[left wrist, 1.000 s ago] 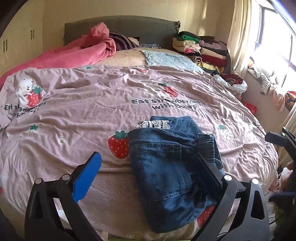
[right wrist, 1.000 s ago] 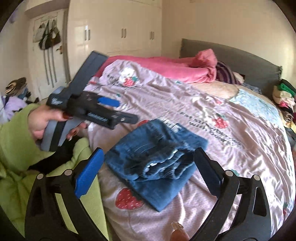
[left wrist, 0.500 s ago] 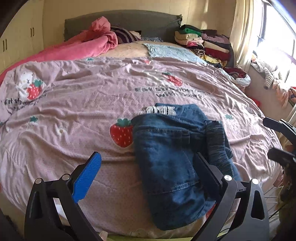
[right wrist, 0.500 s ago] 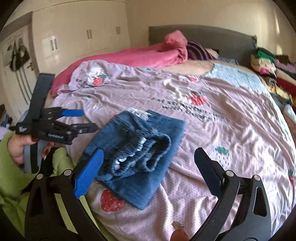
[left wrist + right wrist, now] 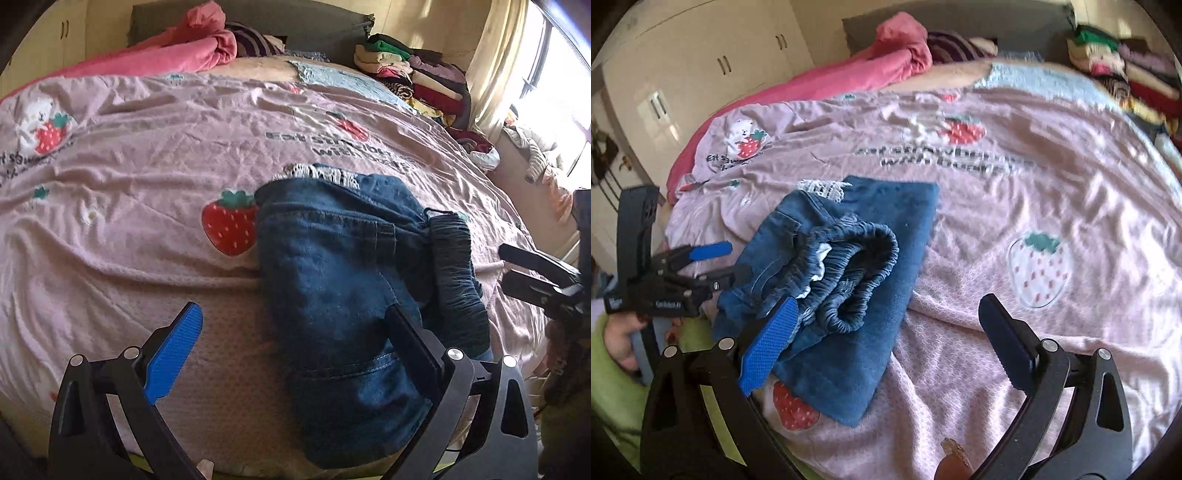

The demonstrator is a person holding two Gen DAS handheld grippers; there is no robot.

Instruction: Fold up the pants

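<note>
Your left gripper (image 5: 291, 339) has come in closer over the last second: the jeans (image 5: 343, 266) now fill more of its view, and its dark right-hand finger sits over the denim while the blue pad (image 5: 173, 354) hangs above bare bedspread (image 5: 129, 206). The claw is spread wide and holds nothing. Your right gripper (image 5: 882, 339) has swung round too, from looking across at your other hand to looking down on the bundle; it is equally wide and empty, with its blue pad (image 5: 768, 347) just in front of the gathered elastic waistband (image 5: 857, 273).

The jeans lie as a compact folded bundle at the near edge of the bed, toward its right-hand corner as your left camera sees it, with the lower end drooping over the edge. The frayed white hem (image 5: 317, 173) pokes out at the far end, and the waistband is rolled up on top rather than lying flat. The bundle itself has barely moved; only your tools have.

So the main folds look done, and you are closing in for either a last fold or a tidy. The right view is motion-blurred, so you cannot be sure whether its pad touches the cloth. The loose waistband is probably what needs flattening, and the overhanging end could slide off if tugged
</note>
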